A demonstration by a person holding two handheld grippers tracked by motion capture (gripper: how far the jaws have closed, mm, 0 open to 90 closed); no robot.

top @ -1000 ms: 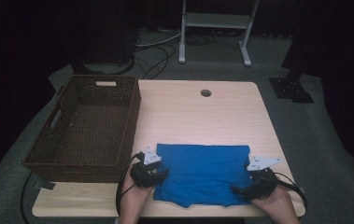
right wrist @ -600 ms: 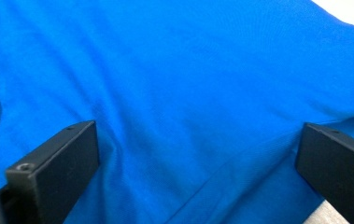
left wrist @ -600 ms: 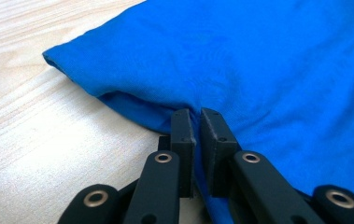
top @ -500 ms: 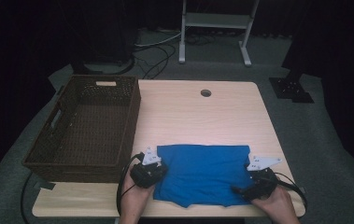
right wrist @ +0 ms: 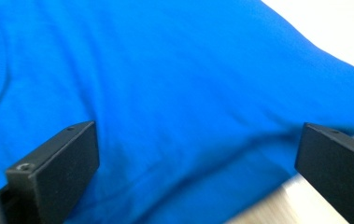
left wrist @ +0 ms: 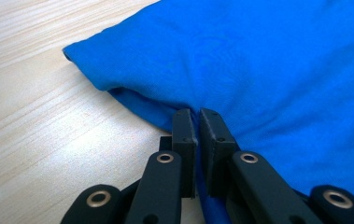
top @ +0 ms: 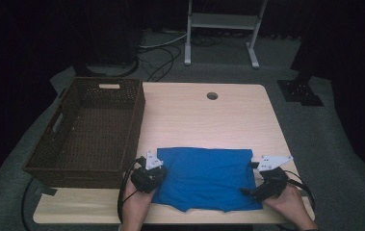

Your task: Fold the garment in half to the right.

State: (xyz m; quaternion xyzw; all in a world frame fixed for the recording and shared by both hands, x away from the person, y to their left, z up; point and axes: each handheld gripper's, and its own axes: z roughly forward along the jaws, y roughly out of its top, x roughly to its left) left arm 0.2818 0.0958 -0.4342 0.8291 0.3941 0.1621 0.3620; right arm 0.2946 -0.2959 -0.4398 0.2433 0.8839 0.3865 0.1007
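A folded blue cloth [top: 204, 178] lies flat on the near part of a light wooden table [top: 204, 115], close to the front edge. A person's two hands come in from the bottom of the high view, each holding a black gripper. The left gripper [top: 147, 177] sits at the cloth's left edge, just beside the near corner of a dark brown woven basket [top: 88, 130] that stands on the left side of the table. Its jaws have just been closing, and in the left gripper view they are pressed together on a fold of the cloth's edge, with blue fabric pinched between them and the cloth's corner lying on the wood a little beyond. The right gripper [top: 262, 188] rests at the cloth's right edge near its front corner. In the right gripper view its jaws stand wide apart, one at each side of the picture, with the blue cloth spread beneath and between them, not gripped
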